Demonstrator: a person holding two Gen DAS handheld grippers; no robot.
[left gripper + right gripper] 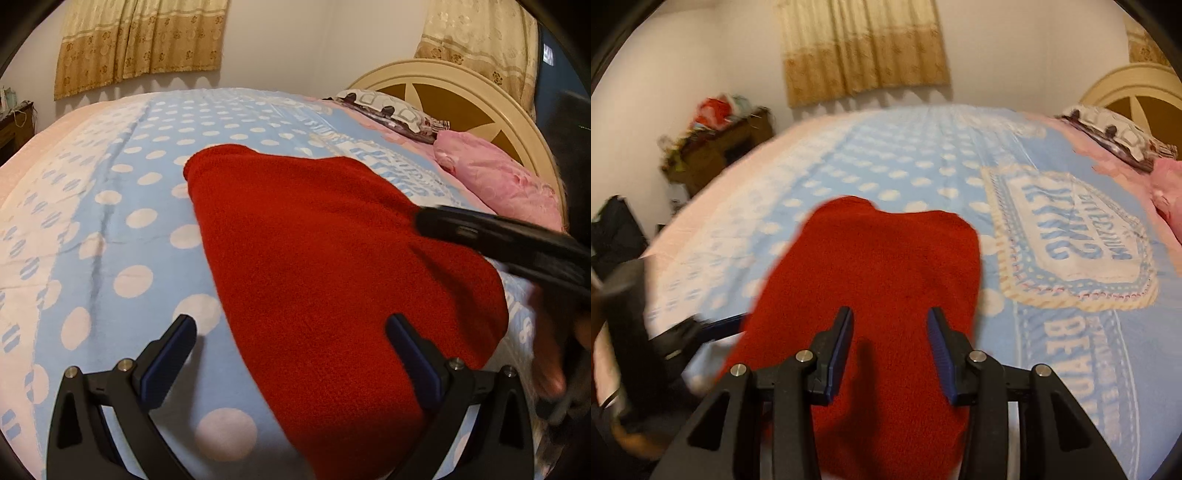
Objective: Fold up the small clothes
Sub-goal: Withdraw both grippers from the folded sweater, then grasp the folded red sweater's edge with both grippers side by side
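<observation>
Red garment (332,266) lay partly folded on the bed (122,206), further folds seemingly outstanding; left gripper (291,354) and right gripper (890,347) both hovered released, grasping nothing.

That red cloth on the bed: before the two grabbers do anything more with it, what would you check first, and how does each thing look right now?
1. Red cloth lies flat on the blue dotted blanket: ok.
2. Left gripper open, nothing pinched: ok; one finger is over the blanket, the other over the cloth.
3. Right gripper open and above the cloth's near part: ok.
4. The two grippers keep apart: ok; the right one reaches in from the cloth's right edge in the left wrist view.
5. Cloth already folded neatly: cannot tell; only a rounded outline shows.
6. Pink pillow clear of the cloth: ok.
</observation>
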